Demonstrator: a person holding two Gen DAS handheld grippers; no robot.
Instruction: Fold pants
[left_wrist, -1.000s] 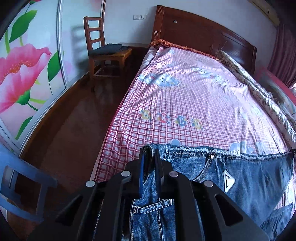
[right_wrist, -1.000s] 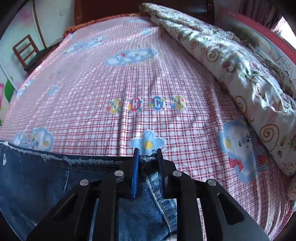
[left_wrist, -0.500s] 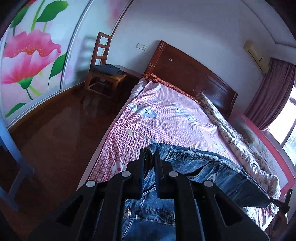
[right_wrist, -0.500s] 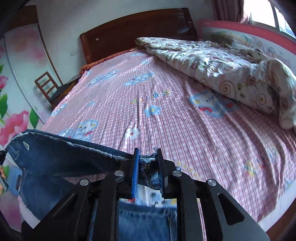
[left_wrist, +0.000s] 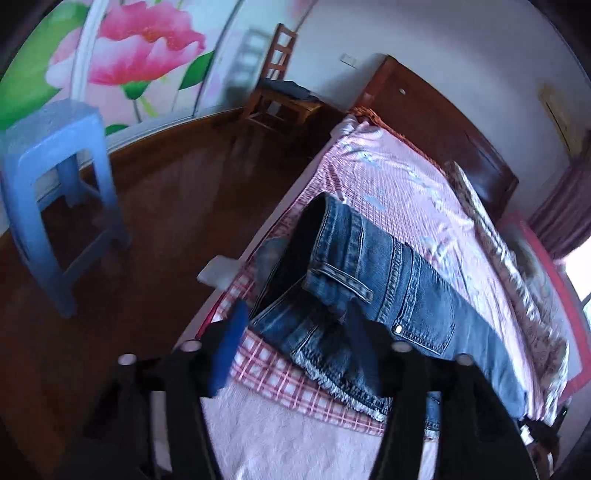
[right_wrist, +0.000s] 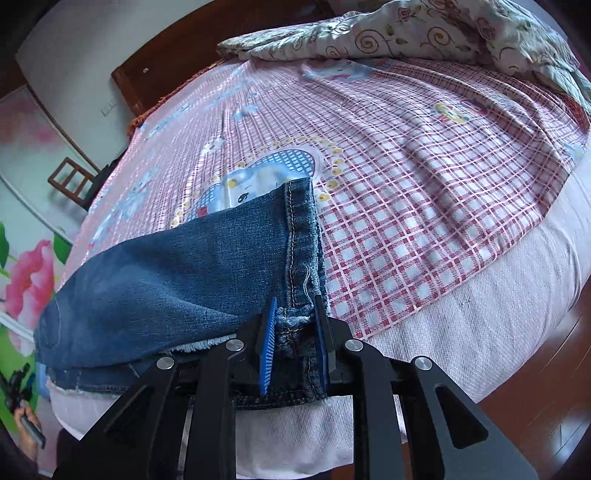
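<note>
I am holding my left gripper (left_wrist: 295, 332) with its jaws wide apart; they have just been opening, and nothing is being pressed between them. The jeans (left_wrist: 388, 280) are lying just ahead of my left fingers (left_wrist: 231, 343), waist end nearest, the frayed waistband edge spread across the gap between the two tips but loose from both pads. A back pocket and a belt loop are facing up, ahead and to the right of my tips. The denim is running away to the right along the near edge of the bed (left_wrist: 388, 184), resting on the checked sheet (left_wrist: 280, 373), with bare mattress under my fingers. To the left of my left fingers, across dark wooden floor, a blue stool (left_wrist: 55, 173) is standing, and farther ahead a wooden chair (left_wrist: 280, 88) is standing by the wall.

My right gripper (right_wrist: 295, 325) is nearly closed and is pinching the jeans (right_wrist: 166, 280) at the leg hems: bunched, stitched denim is filling the narrow gap between the blue pads. From there the leg is stretching ahead and to the left of my right fingers (right_wrist: 269, 332), lying over the sheet (right_wrist: 406, 203) near the bed's end. The hem edge is running straight ahead from my tips. A flowered quilt (right_wrist: 443, 33) is heaped far ahead to the right. At the far lower left I am glimpsing a hand (right_wrist: 27, 424) on the other handle.
</note>
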